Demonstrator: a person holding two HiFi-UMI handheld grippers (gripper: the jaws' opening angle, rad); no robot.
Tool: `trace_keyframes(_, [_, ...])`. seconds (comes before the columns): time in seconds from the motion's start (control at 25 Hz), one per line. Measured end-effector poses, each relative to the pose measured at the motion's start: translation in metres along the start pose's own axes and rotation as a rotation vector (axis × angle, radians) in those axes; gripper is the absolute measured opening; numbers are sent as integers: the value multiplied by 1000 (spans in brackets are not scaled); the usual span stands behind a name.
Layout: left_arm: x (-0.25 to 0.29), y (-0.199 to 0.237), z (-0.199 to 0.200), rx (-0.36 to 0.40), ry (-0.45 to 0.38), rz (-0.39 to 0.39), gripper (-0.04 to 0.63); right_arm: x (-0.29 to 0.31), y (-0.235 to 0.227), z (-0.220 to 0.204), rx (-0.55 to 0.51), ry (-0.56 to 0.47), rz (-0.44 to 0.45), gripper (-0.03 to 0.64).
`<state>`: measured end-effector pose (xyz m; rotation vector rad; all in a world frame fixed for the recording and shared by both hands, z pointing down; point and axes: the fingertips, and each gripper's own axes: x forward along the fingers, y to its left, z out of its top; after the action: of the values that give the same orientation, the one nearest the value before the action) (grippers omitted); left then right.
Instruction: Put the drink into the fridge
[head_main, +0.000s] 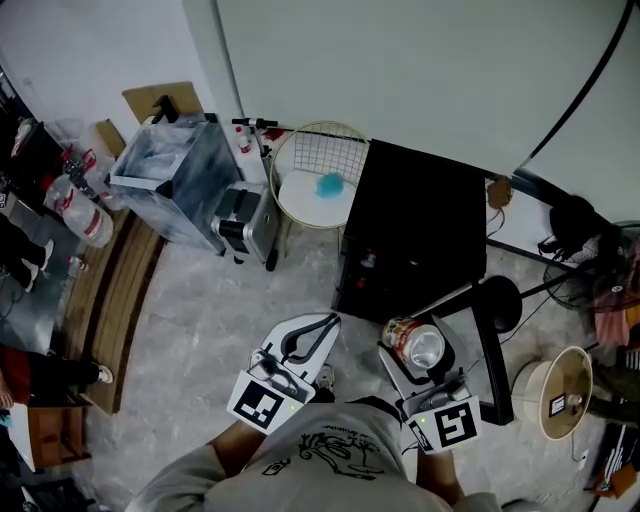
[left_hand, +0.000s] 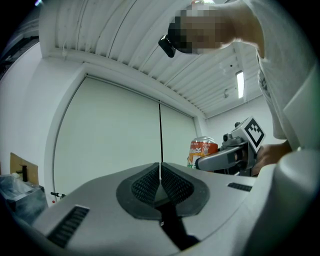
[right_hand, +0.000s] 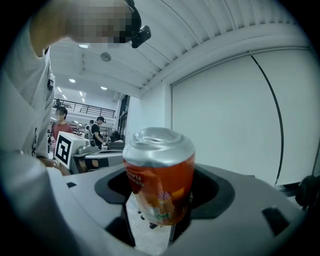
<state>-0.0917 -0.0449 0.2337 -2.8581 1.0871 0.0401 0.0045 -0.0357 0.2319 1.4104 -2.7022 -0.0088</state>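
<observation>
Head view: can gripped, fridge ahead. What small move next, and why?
Probably reach the left tool toward the door of the black fridge to open it. That tool is shut and empty, the right tool clamps the orange drink can, and the fridge appears closed.

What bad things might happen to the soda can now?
1. The orange drink can with a silver top is squeezed only at its sides by the right tongs, so it might slip and drop onto the grey floor.
2. The black box-shaped fridge looks closed from above. The left tongs are shut and empty and would probably have to open its door first, or the can may bump against it.
</observation>
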Motion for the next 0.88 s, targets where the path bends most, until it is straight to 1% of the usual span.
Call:
trace_keyframes(0.2, [7,5,-4,-15,6,-14,23,6,-5,-1,3,1,-16,336])
trace_keyframes(0.32, [17,7,-5,4,16,-22,23,8,-14,0,6,3,-20,336])
trace_keyframes(0.44, [26,7,-6,1,24,-20,23,9,-21,-2,4,14,-14,336])
trace_keyframes(0.88, [44,0,-26,35,40,-12,23,0,-38,-32,0,55,-7,336])
